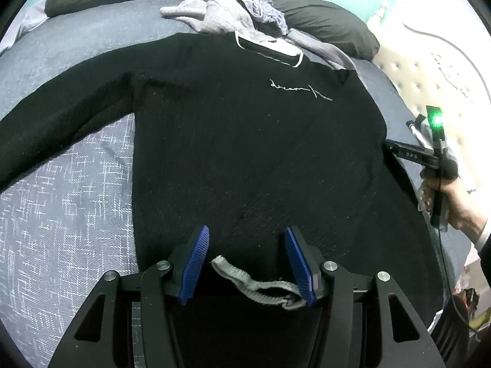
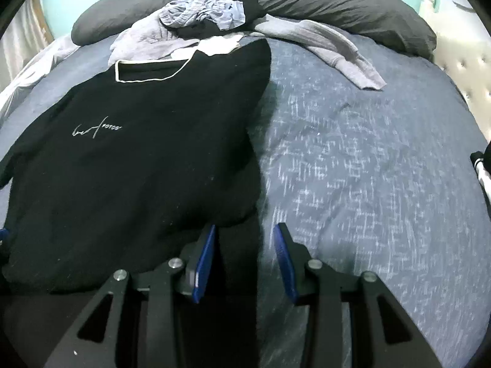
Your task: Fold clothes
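A black sweater (image 1: 245, 141) with a white-trimmed collar (image 1: 270, 52) and a script logo lies flat, front up, on the bed. One sleeve (image 1: 61, 116) stretches out to the left. My left gripper (image 1: 248, 260) is open over the sweater's bottom edge, and a grey ribbed band (image 1: 260, 285) lies between its blue pads. In the right wrist view the sweater (image 2: 138, 153) fills the left half. My right gripper (image 2: 245, 260) is open at its right edge, with a strip of black fabric (image 2: 239, 276) between the fingers. The left wrist view shows that gripper (image 1: 399, 150) held by a hand (image 1: 454, 196).
A blue-grey bedspread (image 2: 368, 184) covers the bed. A heap of clothes sits at the head: a grey garment (image 2: 322, 40) and a blue striped one (image 2: 202, 12). Behind it lie dark pillows (image 2: 337, 3). A tufted headboard (image 1: 429, 70) stands at the right.
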Available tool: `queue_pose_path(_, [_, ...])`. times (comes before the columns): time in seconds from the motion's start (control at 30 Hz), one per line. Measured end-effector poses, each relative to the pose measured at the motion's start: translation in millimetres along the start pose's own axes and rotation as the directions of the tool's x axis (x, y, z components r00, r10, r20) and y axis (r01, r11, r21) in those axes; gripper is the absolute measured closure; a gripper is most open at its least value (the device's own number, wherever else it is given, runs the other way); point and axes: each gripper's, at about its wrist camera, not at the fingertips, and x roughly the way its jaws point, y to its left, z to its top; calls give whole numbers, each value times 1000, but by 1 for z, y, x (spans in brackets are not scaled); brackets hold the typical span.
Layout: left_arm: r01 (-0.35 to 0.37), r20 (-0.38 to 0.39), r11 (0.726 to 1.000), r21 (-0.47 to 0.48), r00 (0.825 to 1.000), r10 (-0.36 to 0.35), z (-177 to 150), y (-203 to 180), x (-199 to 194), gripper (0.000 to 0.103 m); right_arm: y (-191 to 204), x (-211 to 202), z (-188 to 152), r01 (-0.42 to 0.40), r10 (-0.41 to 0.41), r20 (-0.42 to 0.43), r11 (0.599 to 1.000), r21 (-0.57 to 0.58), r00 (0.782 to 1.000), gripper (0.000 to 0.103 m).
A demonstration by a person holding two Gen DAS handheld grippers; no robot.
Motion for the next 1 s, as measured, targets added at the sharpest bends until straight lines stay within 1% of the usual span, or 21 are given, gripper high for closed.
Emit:
queue_pose_path(0.27, [-6, 2, 1000, 11, 1000, 6, -1, -2, -3, 47, -22, -5, -8, 35, -37, 34, 998, 47, 999, 64])
queue_pose_path(0.33, [-8, 3, 1000, 12, 1000, 8, -1, -2, -3, 47, -19, -7, -7, 21, -23, 48, 999, 39, 999, 64])
queue_pose_path(0.73, [-14, -12, 1000, 20, 1000, 14, -3, -3, 3, 47, -16, 11, 12, -18, 16, 44, 999, 42, 999, 64])
queue_pose_path(0.77, [-15, -15, 1000, 19, 1000, 15, -3, -3, 4, 47, -17, 11, 12, -24, 22, 49, 999, 47, 999, 67])
queue_pose_path(0.8, [-16, -17, 1000, 20, 1000, 16, -4, -3, 4, 47, -19, 9, 11, -33, 30, 58, 998, 57, 998, 72])
queue_pose_path(0.87, [-19, -18, 1000, 25, 1000, 19, -4, -4, 5, 47, -22, 5, 10, -51, 45, 77, 996, 77, 996, 88])
queue_pose_path(0.93, [-21, -18, 999, 27, 1000, 21, -4, -5, 5, 47, -25, 1, 8, -69, 59, 95, 993, 96, 994, 94])
queue_pose_path(1.0, [-21, -18, 999, 28, 1000, 22, -4, -5, 5, 47, -28, -3, 6, -87, 74, 114, 990, 115, 991, 95])
